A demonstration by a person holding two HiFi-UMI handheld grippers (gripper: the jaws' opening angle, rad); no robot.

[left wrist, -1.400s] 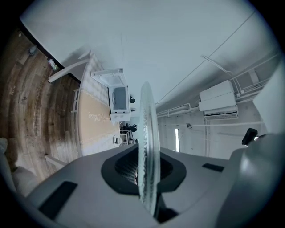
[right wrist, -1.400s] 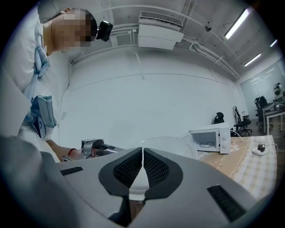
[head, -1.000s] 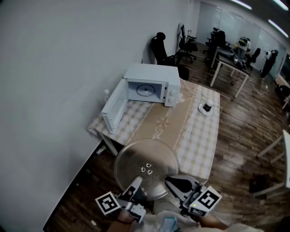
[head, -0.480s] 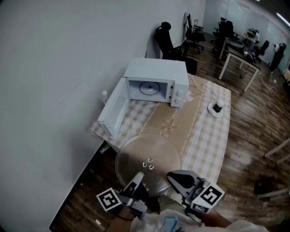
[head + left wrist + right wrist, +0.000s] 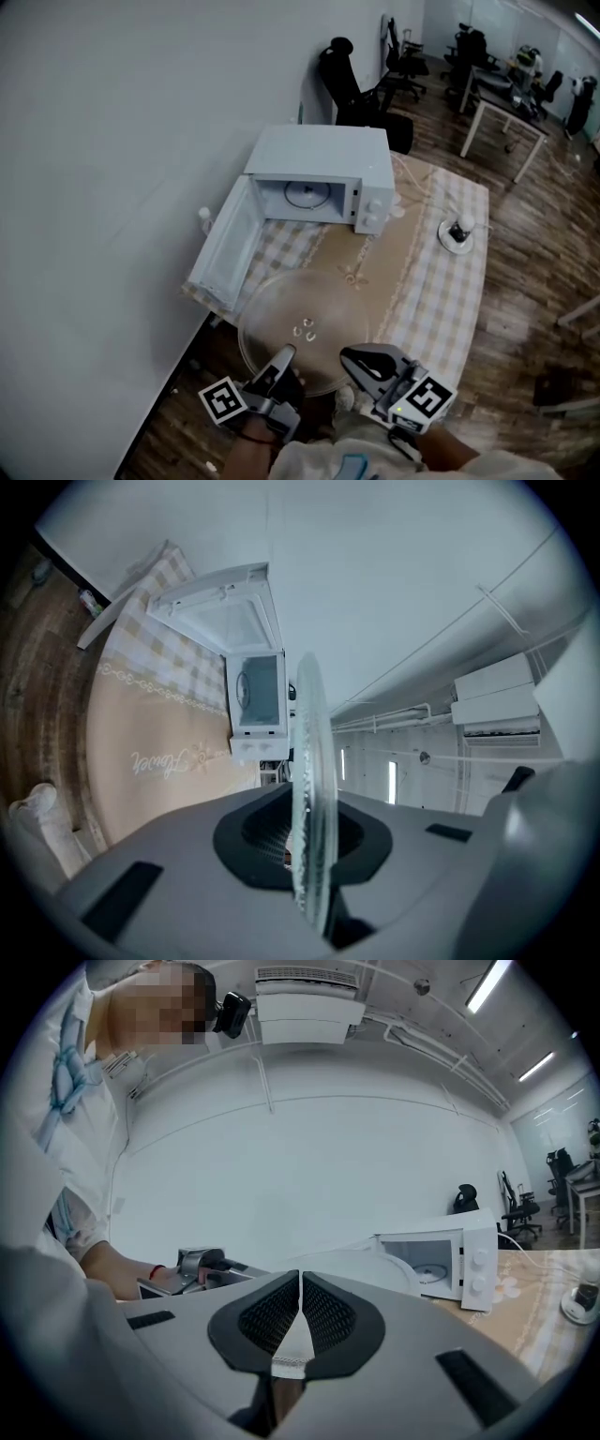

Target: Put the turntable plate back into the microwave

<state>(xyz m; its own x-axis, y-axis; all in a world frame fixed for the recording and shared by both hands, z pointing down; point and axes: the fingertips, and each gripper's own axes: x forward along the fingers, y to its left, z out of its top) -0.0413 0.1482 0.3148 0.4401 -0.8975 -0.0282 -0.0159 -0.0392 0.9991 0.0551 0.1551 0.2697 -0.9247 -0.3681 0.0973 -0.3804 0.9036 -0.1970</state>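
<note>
Glass is making the turntable plate (image 5: 300,323) hard to trace: the checked tablecloth (image 5: 427,281) is showing through it, and its near rim is disappearing under both claws. The left gripper (image 5: 284,359) is clamping that rim, holding the plate level over the table's near end, well apart from the microwave (image 5: 323,173), whose door (image 5: 220,248) is hanging open. The right gripper (image 5: 352,356) is pressing its jaws together on nothing, its tip at the rim; whether it is touching is unclear. A wood floor (image 5: 534,272) and office chairs (image 5: 352,84) are surrounding the table.

A cursive word on the tablecloth (image 5: 141,719) is too distorted to read; nothing else legible.
</note>
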